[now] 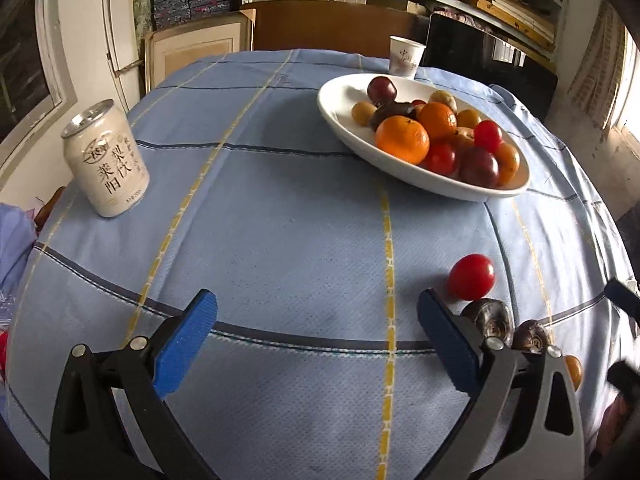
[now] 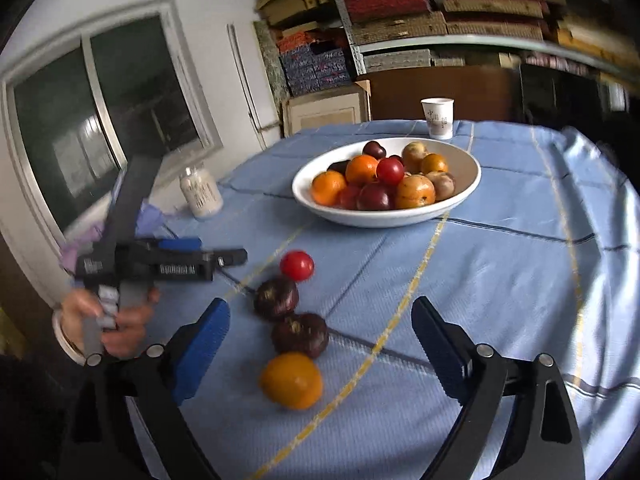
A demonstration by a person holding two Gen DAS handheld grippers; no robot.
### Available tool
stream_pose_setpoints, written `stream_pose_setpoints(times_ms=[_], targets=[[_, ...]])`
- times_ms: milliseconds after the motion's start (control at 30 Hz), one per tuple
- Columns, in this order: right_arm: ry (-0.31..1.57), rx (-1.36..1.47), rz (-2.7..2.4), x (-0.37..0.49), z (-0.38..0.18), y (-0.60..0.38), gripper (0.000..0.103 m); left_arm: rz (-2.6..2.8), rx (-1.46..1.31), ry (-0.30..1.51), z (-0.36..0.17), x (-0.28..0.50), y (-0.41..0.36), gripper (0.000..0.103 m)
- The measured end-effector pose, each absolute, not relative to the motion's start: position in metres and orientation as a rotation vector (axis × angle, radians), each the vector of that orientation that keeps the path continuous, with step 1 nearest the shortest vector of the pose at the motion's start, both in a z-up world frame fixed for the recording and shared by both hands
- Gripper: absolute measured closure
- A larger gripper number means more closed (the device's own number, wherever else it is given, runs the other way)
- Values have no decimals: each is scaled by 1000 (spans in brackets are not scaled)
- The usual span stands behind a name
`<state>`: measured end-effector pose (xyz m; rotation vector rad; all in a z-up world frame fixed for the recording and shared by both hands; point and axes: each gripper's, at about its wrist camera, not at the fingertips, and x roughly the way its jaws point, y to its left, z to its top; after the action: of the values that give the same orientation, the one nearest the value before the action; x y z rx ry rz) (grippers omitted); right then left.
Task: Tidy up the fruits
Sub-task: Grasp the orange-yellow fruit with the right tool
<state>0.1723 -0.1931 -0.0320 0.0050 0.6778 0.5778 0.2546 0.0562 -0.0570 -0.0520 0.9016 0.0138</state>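
A white bowl [image 1: 340, 98] [image 2: 384, 220] piled with orange, red and dark purple fruits stands at the far side of the blue checked tablecloth. Loose on the cloth lie a red tomato [image 1: 471, 277] [image 2: 297, 265], two dark purple fruits [image 2: 276, 297] [image 2: 300, 334] and an orange fruit [image 2: 291, 380]. My left gripper [image 1: 316, 308] is open over bare cloth, with the tomato just right of its right finger. My right gripper [image 2: 322, 316] is open, with the orange fruit and the nearer dark fruit low between its fingers, untouched. In the right wrist view a hand [image 2: 116, 328] holds the left gripper [image 2: 224, 255].
A pale drink can [image 1: 106, 160] [image 2: 201, 192] stands near the table's left edge. A paper cup [image 1: 405, 57] [image 2: 438, 118] sits behind the bowl. Shelves of boxes [image 2: 400, 12] line the back wall, and a window [image 2: 100, 120] is at the left.
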Motion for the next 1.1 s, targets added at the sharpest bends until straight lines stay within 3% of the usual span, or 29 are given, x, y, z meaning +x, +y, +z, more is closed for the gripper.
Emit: stream_pose_setpoints(times_ms=[100, 267, 300, 367, 433, 700, 867, 1100], targets=[[703, -81, 602, 161, -33, -181, 3, 13, -53, 890, -54, 250, 58, 5], [758, -163, 578, 164, -41, -170, 4, 17, -46, 877, -49, 248, 56, 5], [775, -153, 572, 167, -43, -170, 6, 16, -48, 874, -48, 247, 56, 5], [834, -94, 569, 176, -50, -176, 23, 12, -48, 871, -47, 246, 56, 5], [873, -36, 568, 182, -56, -183, 31, 13, -48, 872, -47, 246, 55, 5], [888, -38, 641, 177, -57, -178, 40, 3, -49, 870, -47, 244, 55, 5], [908, -42, 635, 179, -59, -176, 65, -1, -39, 873, -48, 244, 53, 5], [892, 119, 573, 191, -57, -205, 65, -184, -5, 864, -47, 236, 36, 5]])
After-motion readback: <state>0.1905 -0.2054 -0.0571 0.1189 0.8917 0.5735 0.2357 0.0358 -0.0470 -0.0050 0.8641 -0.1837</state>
